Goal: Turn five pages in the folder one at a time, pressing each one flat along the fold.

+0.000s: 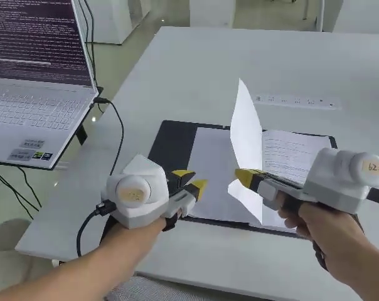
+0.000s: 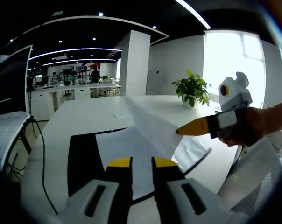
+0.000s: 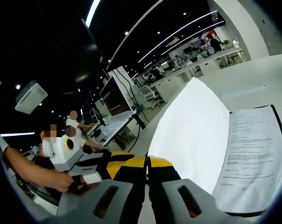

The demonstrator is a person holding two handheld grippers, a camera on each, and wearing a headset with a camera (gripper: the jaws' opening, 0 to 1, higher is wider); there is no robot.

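Over the folder, right gripper pinches page edge.

White-shelled left hand-held gripper and right hand-held gripper carry yellow-tipped black jaws.

Laptop partly beyond the left edge (print on the right-hand page illegibly small)

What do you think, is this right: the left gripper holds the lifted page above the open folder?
Not quite. The right gripper holds the lifted page above the open folder, as the head view shows; the left gripper holds nothing.
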